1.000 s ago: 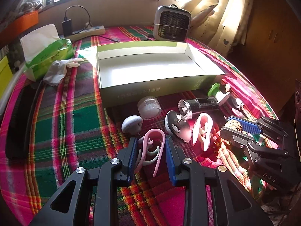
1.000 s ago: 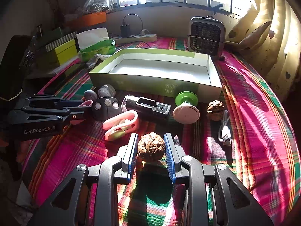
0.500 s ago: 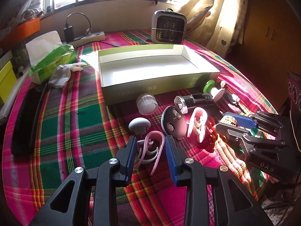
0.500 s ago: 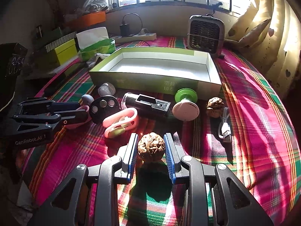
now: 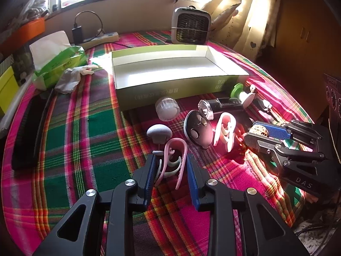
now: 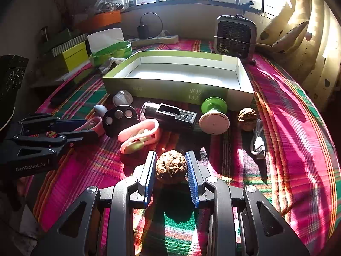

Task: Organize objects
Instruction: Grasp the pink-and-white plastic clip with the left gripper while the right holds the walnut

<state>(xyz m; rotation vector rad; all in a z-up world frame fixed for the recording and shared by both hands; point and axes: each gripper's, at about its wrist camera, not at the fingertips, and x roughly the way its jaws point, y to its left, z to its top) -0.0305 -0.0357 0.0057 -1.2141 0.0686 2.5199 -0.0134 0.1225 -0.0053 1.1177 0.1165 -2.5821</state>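
My left gripper (image 5: 170, 158) has its jaws closing on a pink clip (image 5: 173, 147) with a pale green inner arm, and both blue pads touch it. From the right wrist view that left gripper (image 6: 92, 129) sits low at the left with the pink clip (image 6: 94, 123) at its tips. My right gripper (image 6: 171, 155) is shut on a brown walnut (image 6: 171, 168) just above the plaid cloth. The right gripper (image 5: 253, 133) also shows in the left wrist view. An open green box (image 5: 149, 93) with a bare white inside stands behind the row of objects.
Between grippers and box lie a grey knob (image 5: 158, 131), white jar (image 5: 167, 108), black round disc (image 5: 197, 131), second pink clip (image 5: 226, 132), black device (image 5: 223, 105), green-white spool (image 6: 214, 115), second walnut (image 6: 247, 116) and USB cable (image 6: 259, 140). A small heater (image 5: 190, 28) and tissue pack (image 5: 57, 64) stand behind.
The left jaws have narrowed onto the pink clip and the left gripper has drawn back slightly from the box. The right gripper and its walnut have not moved.
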